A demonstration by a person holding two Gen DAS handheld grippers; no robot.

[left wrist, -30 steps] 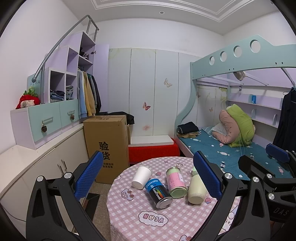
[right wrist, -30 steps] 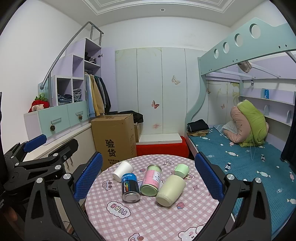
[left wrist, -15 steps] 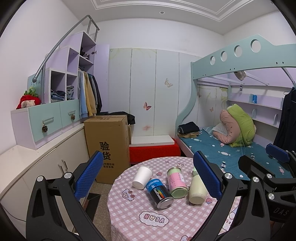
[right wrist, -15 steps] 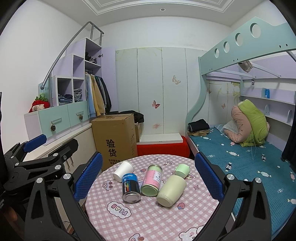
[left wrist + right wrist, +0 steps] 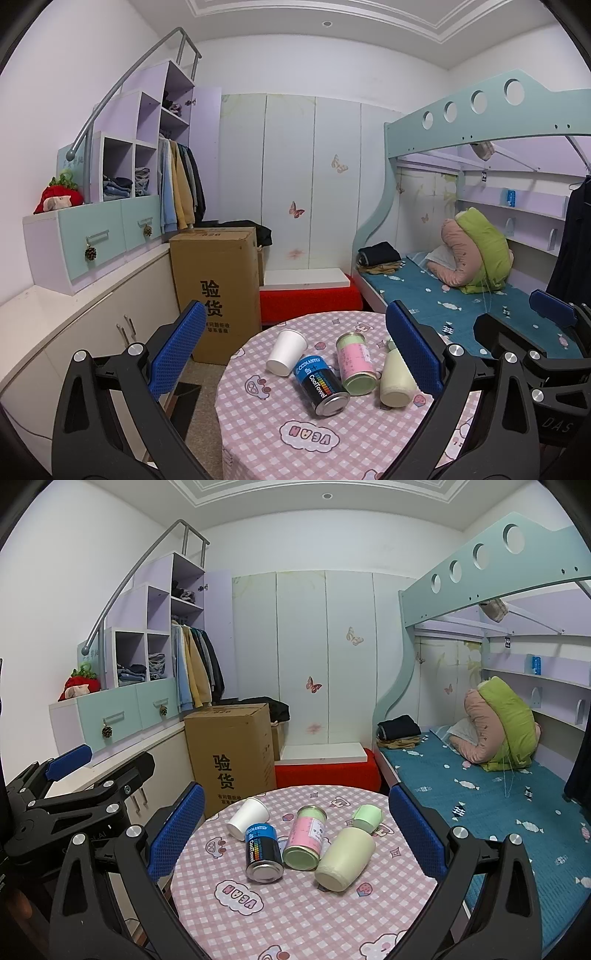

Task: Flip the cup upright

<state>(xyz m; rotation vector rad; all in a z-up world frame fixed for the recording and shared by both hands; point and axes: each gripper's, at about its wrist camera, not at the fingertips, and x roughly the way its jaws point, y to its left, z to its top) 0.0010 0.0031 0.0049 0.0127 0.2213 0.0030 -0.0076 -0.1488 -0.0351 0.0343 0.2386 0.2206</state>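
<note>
Approach stage, nothing grasped yet. Four containers lying on their sides in a cluster on the round checked table (image 5: 303,915): a white paper cup (image 5: 248,818) at about 10 o'clock of the group, a dark blue can (image 5: 263,852) just beside it, a pink-and-green can (image 5: 305,837) in the middle, a cream bottle (image 5: 345,858) with a green cap at 3 o'clock. Cup mouth turned toward the near left edge of the table, base pointing away toward the cardboard box (image 5: 231,753).

Left gripper (image 5: 295,363) spread wide, empty, held back from the table with the cup roughly between its blue pads. Right gripper (image 5: 297,843) likewise wide apart and empty, framing the whole cluster.

Next move, as a judgement: bring one gripper down and forward onto the cup, straddle its side wall, close gently since thin paper likely crushes, then rotate the mouth upward and set the base flat. Blue can appears to touch or nearly touch the cup, so little room at 4 o'clock; entry from 9 o'clock looks safer.
</note>
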